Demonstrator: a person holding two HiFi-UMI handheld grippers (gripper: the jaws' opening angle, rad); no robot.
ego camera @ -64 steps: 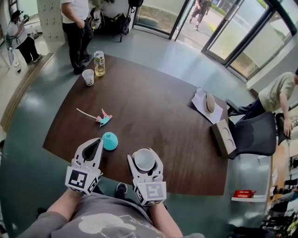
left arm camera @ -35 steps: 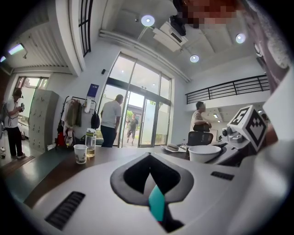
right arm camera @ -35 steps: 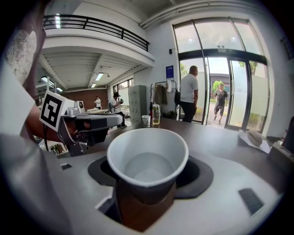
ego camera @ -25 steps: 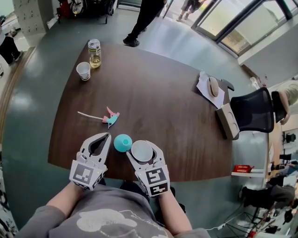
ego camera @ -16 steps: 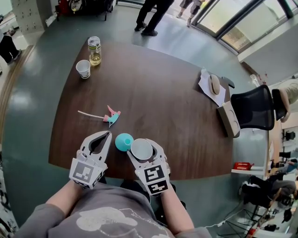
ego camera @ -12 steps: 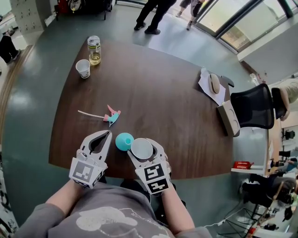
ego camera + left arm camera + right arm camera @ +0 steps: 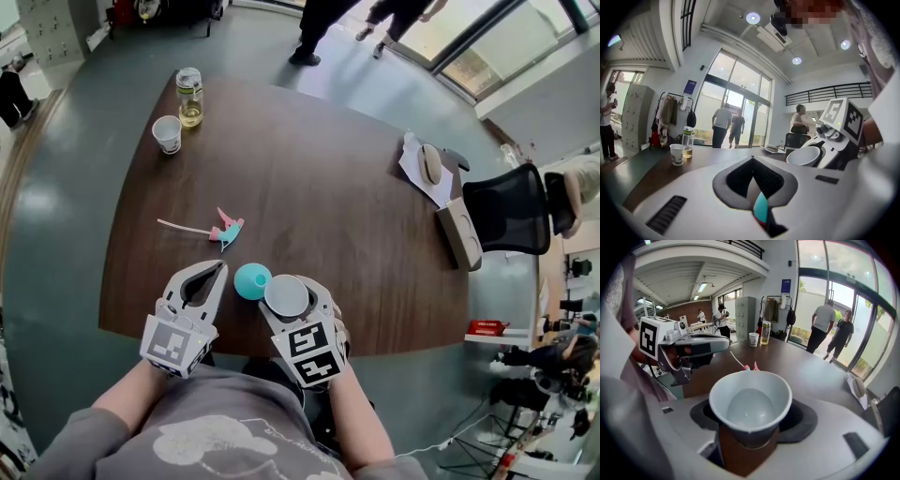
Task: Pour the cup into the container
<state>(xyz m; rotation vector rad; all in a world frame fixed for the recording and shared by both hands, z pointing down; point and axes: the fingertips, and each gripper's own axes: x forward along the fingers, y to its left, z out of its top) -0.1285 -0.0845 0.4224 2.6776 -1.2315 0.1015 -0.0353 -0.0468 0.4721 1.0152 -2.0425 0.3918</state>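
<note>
My right gripper is shut on a white cup, held upright over the table's near edge. In the right gripper view the cup fills the middle between the jaws, and its inside looks pale grey. Whether it holds liquid is unclear. A teal container stands on the table just left of the cup and right of my left gripper's tips. My left gripper is shut, with nothing held, and shows in the right gripper view. A teal sliver shows through the gap behind its jaw tips.
On the brown table lie a pink-and-teal item with a white stick, a paper cup and a bottle at the far left, and a mouse on paper at the right. A box and a black chair stand beside it. People walk beyond the far edge.
The right gripper has tipped a little with the cup still in it. The left gripper has stayed put. The people beyond the table have walked on.
</note>
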